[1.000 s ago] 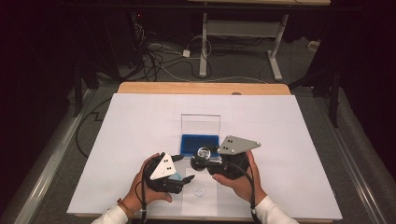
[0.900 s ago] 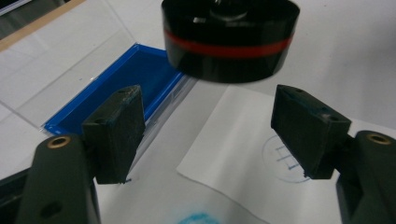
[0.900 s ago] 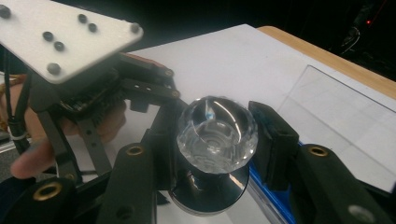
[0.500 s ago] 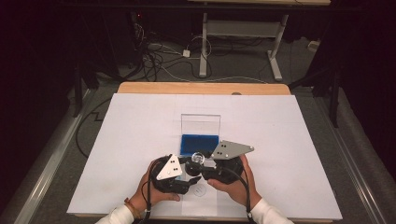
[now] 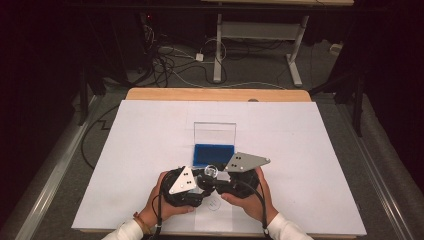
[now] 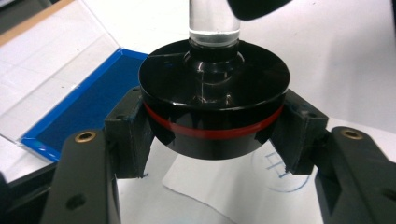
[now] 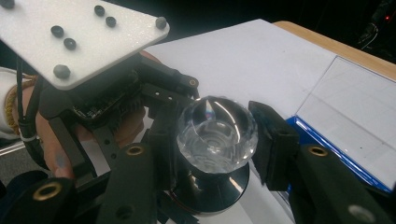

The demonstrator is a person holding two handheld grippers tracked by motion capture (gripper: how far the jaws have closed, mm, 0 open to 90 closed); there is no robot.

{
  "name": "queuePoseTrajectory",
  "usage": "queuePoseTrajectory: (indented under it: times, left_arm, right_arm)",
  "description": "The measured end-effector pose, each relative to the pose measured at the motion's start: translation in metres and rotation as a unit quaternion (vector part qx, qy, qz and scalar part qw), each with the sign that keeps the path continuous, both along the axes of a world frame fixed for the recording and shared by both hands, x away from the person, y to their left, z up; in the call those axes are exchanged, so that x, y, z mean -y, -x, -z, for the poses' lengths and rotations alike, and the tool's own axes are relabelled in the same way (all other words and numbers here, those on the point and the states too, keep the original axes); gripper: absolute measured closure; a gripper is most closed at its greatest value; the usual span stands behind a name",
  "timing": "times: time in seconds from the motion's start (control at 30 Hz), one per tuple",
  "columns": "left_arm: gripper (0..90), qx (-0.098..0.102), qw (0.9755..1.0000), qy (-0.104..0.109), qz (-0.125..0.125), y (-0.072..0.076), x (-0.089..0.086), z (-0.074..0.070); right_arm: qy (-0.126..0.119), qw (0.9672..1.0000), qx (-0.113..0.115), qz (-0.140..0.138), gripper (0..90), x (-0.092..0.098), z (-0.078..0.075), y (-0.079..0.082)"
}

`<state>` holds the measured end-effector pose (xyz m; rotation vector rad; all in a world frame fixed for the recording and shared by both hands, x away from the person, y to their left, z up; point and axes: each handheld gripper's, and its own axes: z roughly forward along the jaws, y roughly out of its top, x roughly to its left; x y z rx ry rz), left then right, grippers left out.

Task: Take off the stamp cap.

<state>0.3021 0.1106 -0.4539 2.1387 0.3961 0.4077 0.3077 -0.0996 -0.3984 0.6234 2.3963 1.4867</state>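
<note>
A stamp (image 5: 210,173) with a clear faceted knob (image 7: 217,135) and a round black base (image 6: 215,102) with a red band is held above the white table between both grippers. My left gripper (image 6: 214,131) has just been closing, and its pads now press on the base from both sides. My right gripper (image 7: 217,141) is shut on the clear knob. In the high view the left gripper (image 5: 202,182) and the right gripper (image 5: 214,174) meet near the front edge. A blue ink pad (image 5: 214,152) lies just behind them.
The ink pad's clear lid (image 5: 215,132) stands open behind it. A paper slip with a blue round mark (image 6: 280,172) lies under the stamp. The white table sheet (image 5: 310,145) ends at a wooden far edge (image 5: 215,95); cables and desk legs lie on the floor beyond.
The two hands have come together near the table's front. My left gripper moved right to the stamp and its jaws closed on the black base. The right gripper kept its hold.
</note>
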Motion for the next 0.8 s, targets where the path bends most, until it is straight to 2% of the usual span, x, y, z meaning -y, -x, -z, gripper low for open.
queuePoseTrajectory:
  times: [0.23, 0.3, 0.33, 0.47, 0.8]
  left_arm:
    - [36.3, -0.004, 0.9998, -0.020, 0.000, -0.0008, 0.0009, -0.0013]
    - [36.5, -0.012, 0.9997, -0.020, 0.002, -0.0019, 0.0003, -0.0020]
    - [36.6, -0.025, 0.9995, -0.016, 0.006, -0.0032, -0.0001, -0.0018]
    - [36.7, -0.038, 0.9991, -0.014, 0.012, -0.0043, -0.0006, -0.0010]
    - [36.7, -0.057, 0.9980, -0.023, 0.013, -0.0061, 0.0008, 0.0002]
  right_arm:
    - [-0.003, 1.0000, -0.007, 0.002, 57.2, 0.0010, 0.0034, -0.0012]
    - [-0.004, 1.0000, -0.006, 0.003, 57.2, 0.0012, 0.0041, -0.0008]
    - [-0.004, 1.0000, -0.005, 0.005, 57.2, 0.0007, 0.0043, -0.0003]
    - [-0.002, 1.0000, -0.007, 0.005, 57.3, 0.0003, 0.0054, 0.0002]
    - [0.000, 0.9999, -0.004, 0.016, 57.3, -0.0015, 0.0100, 0.0031]
